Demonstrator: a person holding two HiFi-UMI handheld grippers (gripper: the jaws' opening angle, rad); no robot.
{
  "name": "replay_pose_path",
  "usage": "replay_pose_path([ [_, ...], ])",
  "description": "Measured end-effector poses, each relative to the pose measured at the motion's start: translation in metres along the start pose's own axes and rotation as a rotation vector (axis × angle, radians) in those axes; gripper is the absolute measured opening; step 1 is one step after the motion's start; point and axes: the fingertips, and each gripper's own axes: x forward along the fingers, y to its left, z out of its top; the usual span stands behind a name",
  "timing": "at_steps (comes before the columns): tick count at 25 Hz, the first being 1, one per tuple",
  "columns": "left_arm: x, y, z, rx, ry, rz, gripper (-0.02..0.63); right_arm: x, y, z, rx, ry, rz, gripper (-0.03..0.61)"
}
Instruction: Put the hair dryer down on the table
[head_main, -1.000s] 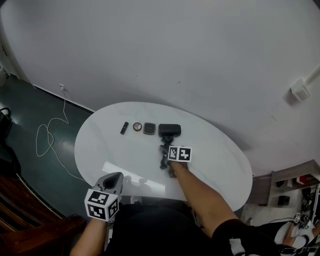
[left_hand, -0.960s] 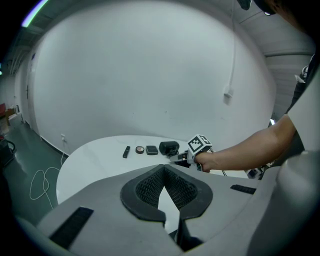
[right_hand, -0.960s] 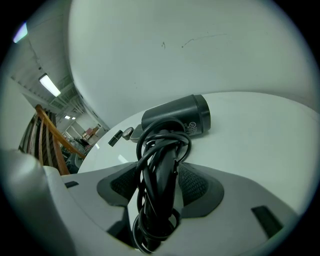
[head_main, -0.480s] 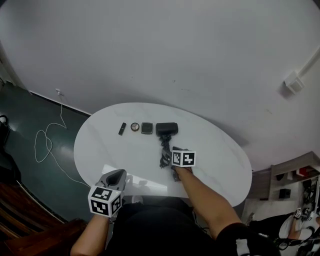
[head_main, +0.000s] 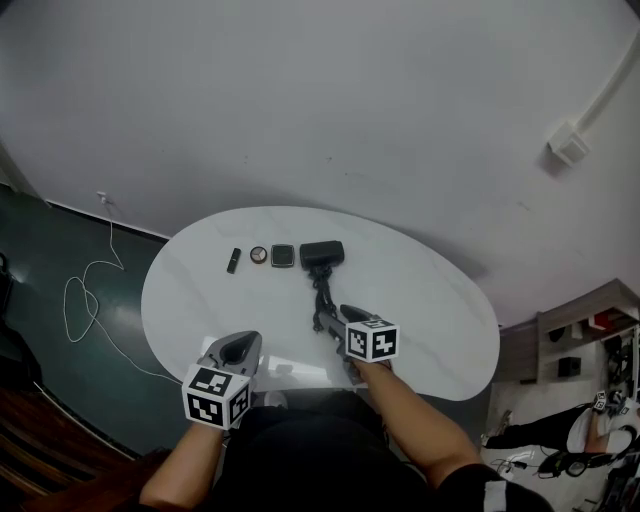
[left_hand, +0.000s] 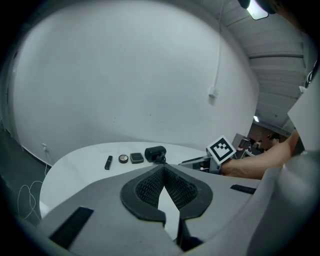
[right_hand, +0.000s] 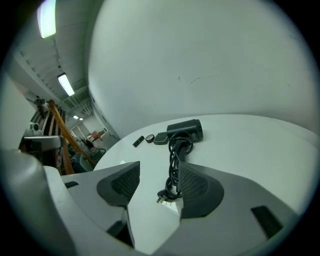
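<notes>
The black hair dryer (head_main: 322, 254) lies on the white oval table (head_main: 430, 300), its handle and bundled cord (head_main: 321, 305) trailing toward me. In the right gripper view the dryer (right_hand: 185, 131) lies ahead, with its cord and plug (right_hand: 162, 196) reaching back to the jaws. My right gripper (head_main: 336, 318) is open just behind the cord's end, and its pads (right_hand: 192, 185) press on nothing. My left gripper (head_main: 240, 349) hovers at the table's near left edge, shut and empty, its tips meeting (left_hand: 163, 172).
A small black stick (head_main: 233, 260), a round compact (head_main: 259, 255) and a square dark case (head_main: 283, 256) lie in a row left of the dryer. A white cable (head_main: 85, 290) trails on the dark floor at left. Shelving (head_main: 580, 350) stands at right.
My right gripper has drawn back from the dryer's handle toward the table's near edge, leaving the dryer lying on the table. The left gripper has shifted slightly right.
</notes>
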Motion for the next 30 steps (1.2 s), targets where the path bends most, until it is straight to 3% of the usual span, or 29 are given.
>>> replay_pose_path([
  [4,-0.001,-0.006,0.005,0.043,-0.013,-0.016,0.011,-0.025,0.028,0.016,-0.002,-0.074,0.067,0.196],
  [10,0.003,-0.016,0.011,0.069,-0.017,-0.072,0.011,-0.066,0.058,0.032,0.041,-0.215,0.131,0.027],
  [19,0.004,-0.030,0.027,0.101,-0.044,-0.131,0.011,-0.121,0.071,0.051,0.167,-0.338,0.216,0.009],
  [26,0.002,-0.030,0.028,0.147,-0.043,-0.147,0.011,-0.146,0.075,0.051,0.021,-0.358,0.135,0.008],
  [30,0.003,-0.026,0.027,0.138,-0.038,-0.149,0.011,-0.147,0.074,0.042,0.026,-0.341,0.120,0.008],
])
